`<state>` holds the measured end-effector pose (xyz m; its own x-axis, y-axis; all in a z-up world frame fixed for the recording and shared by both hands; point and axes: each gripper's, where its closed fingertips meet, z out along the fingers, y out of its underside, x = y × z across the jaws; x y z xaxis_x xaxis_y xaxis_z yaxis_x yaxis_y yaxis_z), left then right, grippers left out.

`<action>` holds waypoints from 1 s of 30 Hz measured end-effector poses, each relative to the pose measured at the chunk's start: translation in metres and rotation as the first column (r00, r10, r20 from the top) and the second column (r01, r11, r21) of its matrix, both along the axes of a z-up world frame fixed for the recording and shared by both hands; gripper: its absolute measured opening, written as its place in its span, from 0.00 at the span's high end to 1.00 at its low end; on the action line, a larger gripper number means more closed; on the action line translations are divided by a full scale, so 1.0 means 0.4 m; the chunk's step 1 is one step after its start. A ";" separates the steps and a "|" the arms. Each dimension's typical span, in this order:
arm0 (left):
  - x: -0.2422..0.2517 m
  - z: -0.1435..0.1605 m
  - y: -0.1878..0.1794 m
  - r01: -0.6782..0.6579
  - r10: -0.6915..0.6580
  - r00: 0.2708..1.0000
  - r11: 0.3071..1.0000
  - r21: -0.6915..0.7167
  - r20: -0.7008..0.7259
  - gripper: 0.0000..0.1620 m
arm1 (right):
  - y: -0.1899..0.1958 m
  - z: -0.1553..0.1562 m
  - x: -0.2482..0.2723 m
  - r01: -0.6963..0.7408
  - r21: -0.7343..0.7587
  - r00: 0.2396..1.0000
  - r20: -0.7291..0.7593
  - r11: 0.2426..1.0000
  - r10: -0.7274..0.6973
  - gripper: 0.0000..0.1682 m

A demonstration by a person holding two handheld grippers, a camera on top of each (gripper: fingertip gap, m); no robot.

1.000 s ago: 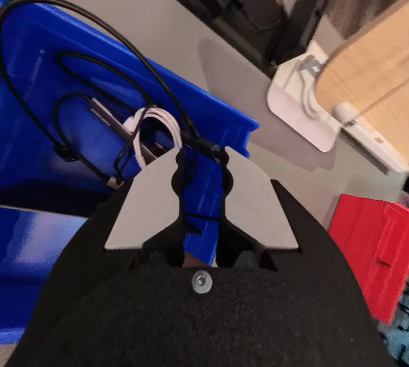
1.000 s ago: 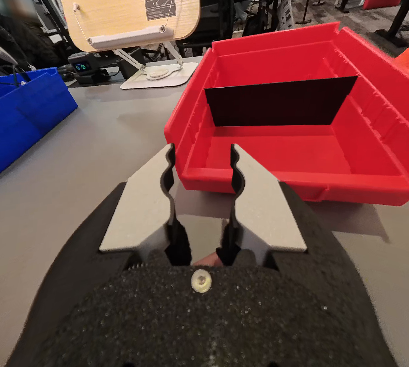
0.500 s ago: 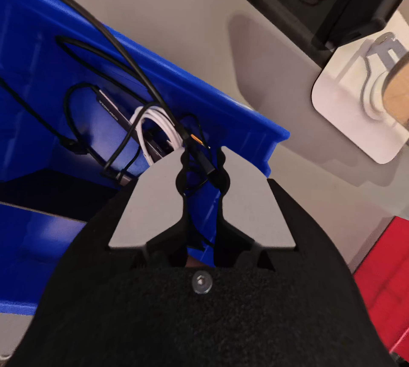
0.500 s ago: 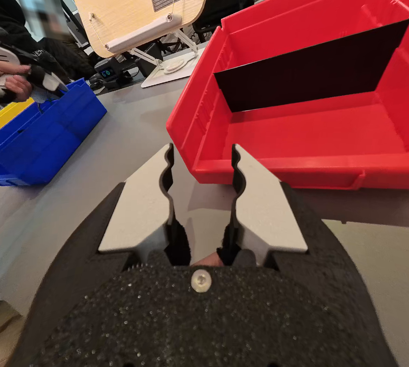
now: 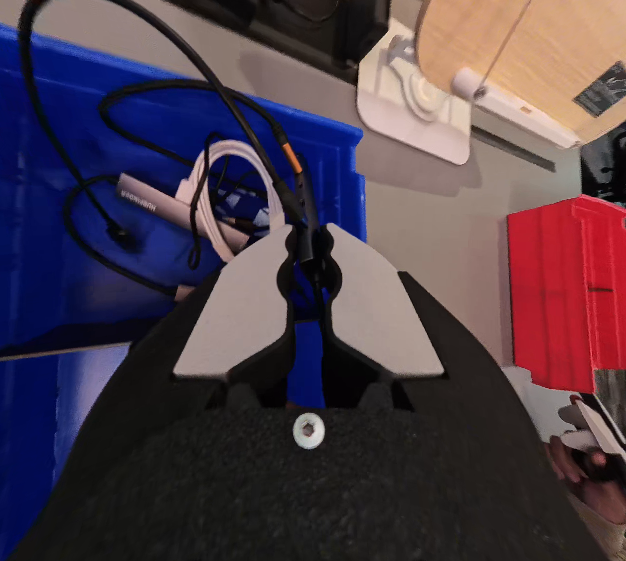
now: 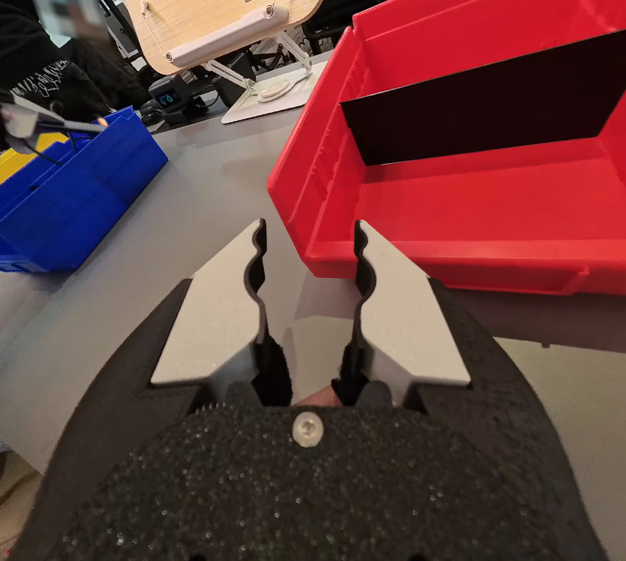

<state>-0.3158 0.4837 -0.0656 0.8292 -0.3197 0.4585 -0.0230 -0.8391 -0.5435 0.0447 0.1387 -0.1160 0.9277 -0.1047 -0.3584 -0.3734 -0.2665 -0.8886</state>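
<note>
The black cable (image 5: 142, 23) is blurry, and its lower part is hidden between the left tool's (image 5: 309, 233) fingers. The blue bin (image 5: 67, 125) and red bin (image 6: 474, 206) run off the picture's edge.

The left gripper (image 5: 309, 233) is clamped on the plug end of a black cable (image 5: 145, 20) with an orange collar (image 5: 290, 157), over the right end of a blue bin (image 5: 50, 138). In the bin lie a coiled white cable (image 5: 216, 192) and a grey adapter (image 5: 149, 203). Far right stands a wooden board (image 5: 508, 20) on a white base (image 5: 406, 125); a red bin (image 5: 562, 291) sits right on the grey table (image 5: 423, 223).
</note>
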 end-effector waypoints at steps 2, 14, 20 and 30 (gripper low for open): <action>0.004 0.059 0.001 0.032 -0.036 0.999 0.993 0.115 0.032 0.93 | -0.001 0.001 0.000 0.005 -0.002 1.000 0.012 1.000 -0.005 0.70; 0.143 0.650 -0.259 0.442 -0.285 0.892 0.384 0.810 -0.351 0.94 | -0.003 0.018 -0.008 0.012 0.018 0.997 0.070 1.000 -0.013 0.71; 0.275 0.444 -0.470 0.670 -0.180 0.739 0.086 0.737 -0.650 0.94 | -0.002 0.083 -0.093 -0.130 0.129 0.989 0.087 0.983 0.119 0.71; 0.355 0.029 -0.691 0.789 -0.068 0.584 -0.188 0.585 -0.809 0.94 | -0.030 0.144 -0.413 -0.535 0.174 0.845 0.111 0.827 0.523 0.73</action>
